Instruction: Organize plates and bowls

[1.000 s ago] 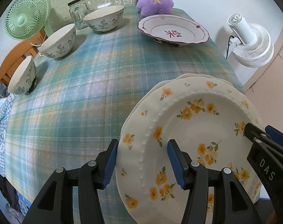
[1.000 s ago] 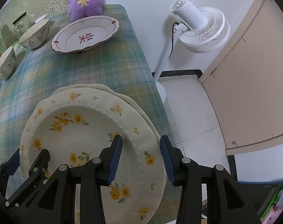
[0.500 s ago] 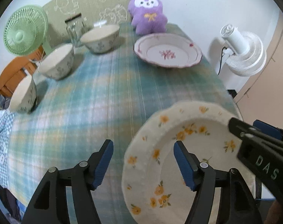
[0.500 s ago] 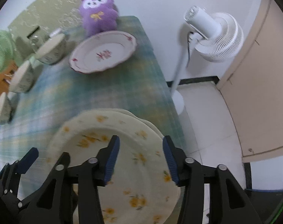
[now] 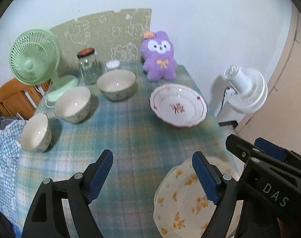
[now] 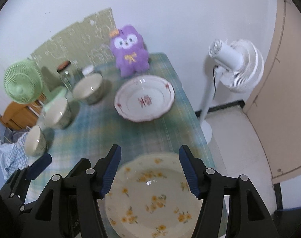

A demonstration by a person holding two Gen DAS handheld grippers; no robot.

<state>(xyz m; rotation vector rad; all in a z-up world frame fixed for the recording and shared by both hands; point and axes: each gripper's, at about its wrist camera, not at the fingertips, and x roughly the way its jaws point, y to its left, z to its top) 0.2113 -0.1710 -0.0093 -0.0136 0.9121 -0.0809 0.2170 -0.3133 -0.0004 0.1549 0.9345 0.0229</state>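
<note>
A stack of cream plates with yellow flowers (image 5: pixel 182 200) (image 6: pixel 150 190) lies at the table's near right corner. My left gripper (image 5: pixel 152 176) is open and empty, raised above the plaid cloth just left of the stack. My right gripper (image 6: pixel 150 170) is open and empty above the stack. A white plate with red trim (image 5: pixel 178 105) (image 6: pixel 144 101) lies farther back. Three cream bowls stand along the left: near (image 5: pixel 35 131) (image 6: pixel 34 140), middle (image 5: pixel 72 104) (image 6: pixel 56 111), far (image 5: pixel 116 84) (image 6: pixel 88 89).
A purple plush toy (image 5: pixel 159 59) (image 6: pixel 130 53), a glass jar (image 5: pixel 88 66) and a green desk fan (image 5: pixel 34 59) stand at the table's back. A white floor fan (image 6: pixel 233 65) stands right of the table. An orange chair (image 5: pixel 13 99) and blue checked cloth (image 5: pixel 1 150) are left.
Both grippers have opened wider, let go of the flowered plate and risen back from the stack. The plate now rests on the stack, and more of the table shows.
</note>
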